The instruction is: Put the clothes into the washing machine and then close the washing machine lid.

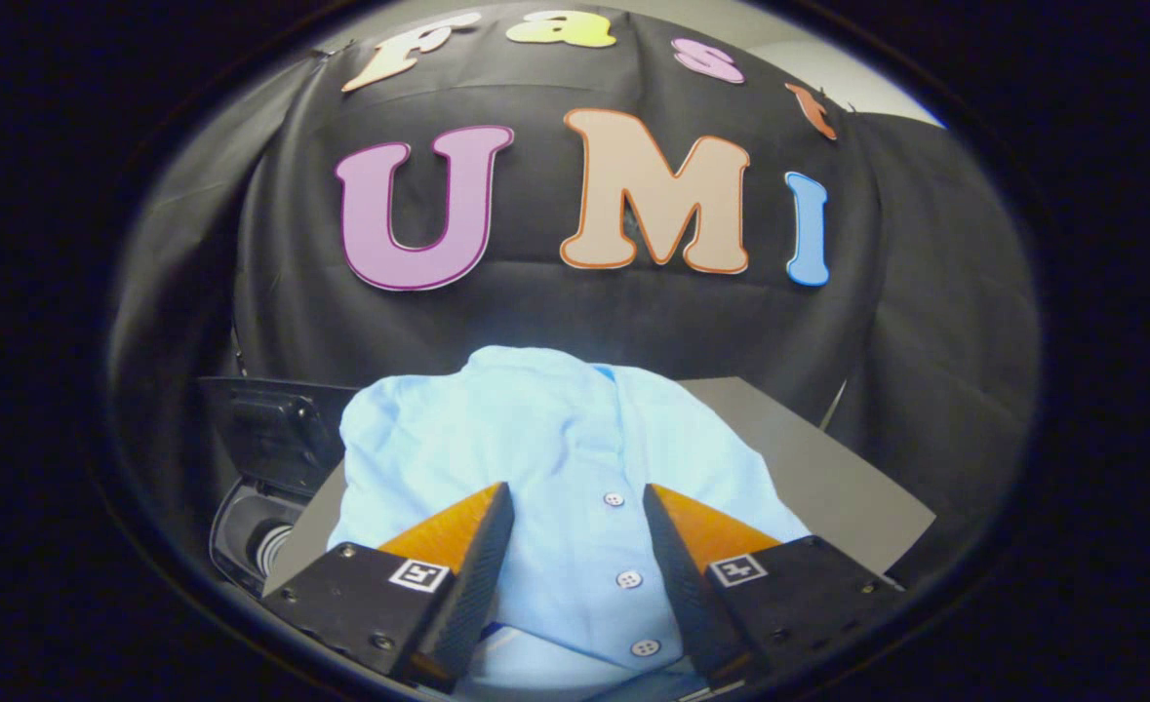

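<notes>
Straddling one shirt, three buttons between fingers; tool wide apart.

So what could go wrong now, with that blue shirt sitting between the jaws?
The gripper is open with the light blue shirt bunched between its jaws, so closing might pinch only a thin fold and let the rest slip. The shirt's buttons lie right in the gap, which may make a poor grip. The washing machine sits off to one side, so trailing cloth could snag its rim.
</notes>
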Motion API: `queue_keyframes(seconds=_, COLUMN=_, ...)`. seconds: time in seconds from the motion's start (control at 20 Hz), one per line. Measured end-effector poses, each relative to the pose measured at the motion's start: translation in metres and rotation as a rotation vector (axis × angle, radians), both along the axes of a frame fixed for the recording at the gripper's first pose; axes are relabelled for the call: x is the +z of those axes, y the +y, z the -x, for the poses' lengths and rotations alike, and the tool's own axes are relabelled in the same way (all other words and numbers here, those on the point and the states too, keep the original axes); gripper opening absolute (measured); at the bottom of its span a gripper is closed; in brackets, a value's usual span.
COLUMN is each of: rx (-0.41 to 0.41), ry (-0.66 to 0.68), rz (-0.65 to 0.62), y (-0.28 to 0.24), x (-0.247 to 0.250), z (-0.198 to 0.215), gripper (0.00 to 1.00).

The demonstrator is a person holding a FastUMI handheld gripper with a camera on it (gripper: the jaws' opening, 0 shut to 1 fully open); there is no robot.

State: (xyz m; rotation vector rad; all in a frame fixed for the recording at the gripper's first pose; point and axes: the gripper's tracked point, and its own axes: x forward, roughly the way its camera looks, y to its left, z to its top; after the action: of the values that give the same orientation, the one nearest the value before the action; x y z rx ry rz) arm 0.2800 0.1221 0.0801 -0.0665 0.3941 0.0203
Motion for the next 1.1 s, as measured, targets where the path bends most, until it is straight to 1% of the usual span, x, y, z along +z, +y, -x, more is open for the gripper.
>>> queue_keyframes(seconds=0.05, rx=0.019, ry=-0.006, rz=-0.002, y=0.006, x=-0.001, z=-0.002, gripper=0.77)
queue_keyframes(seconds=0.1, rx=0.042, ry=-0.020, rz=-0.004, y=0.013, x=0.000, z=-0.001, gripper=0.63)
queue_keyframes(seconds=0.2, rx=0.040, ry=-0.033, rz=0.001, y=0.018, x=0.001, z=0.001, gripper=0.34)
queue_keyframes(seconds=0.3, rx=0.004, ry=-0.014, rz=-0.014, y=0.017, x=-0.002, z=0.000, gripper=0.19)
queue_keyframes(seconds=0.35, rx=-0.004, ry=-0.008, rz=-0.040, y=0.022, x=-0.001, z=0.003, gripper=0.17)
queue_keyframes(seconds=0.4, rx=0.012, ry=-0.006, rz=-0.066, y=0.034, x=-0.001, z=0.006, gripper=0.11)
queue_keyframes(seconds=0.5, rx=0.059, ry=-0.018, rz=-0.089, y=0.063, x=0.002, z=0.015, gripper=0.07)
queue_keyframes(seconds=0.65, rx=0.129, ry=-0.014, rz=-0.117, y=0.109, x=0.003, z=0.030, gripper=0.07)
queue_keyframes(seconds=0.85, rx=0.248, ry=0.000, rz=-0.213, y=0.179, x=0.006, z=0.043, gripper=0.06)
queue_keyframes(seconds=1.1, rx=0.392, ry=0.045, rz=-0.230, y=0.253, x=-0.001, z=0.049, gripper=0.06)
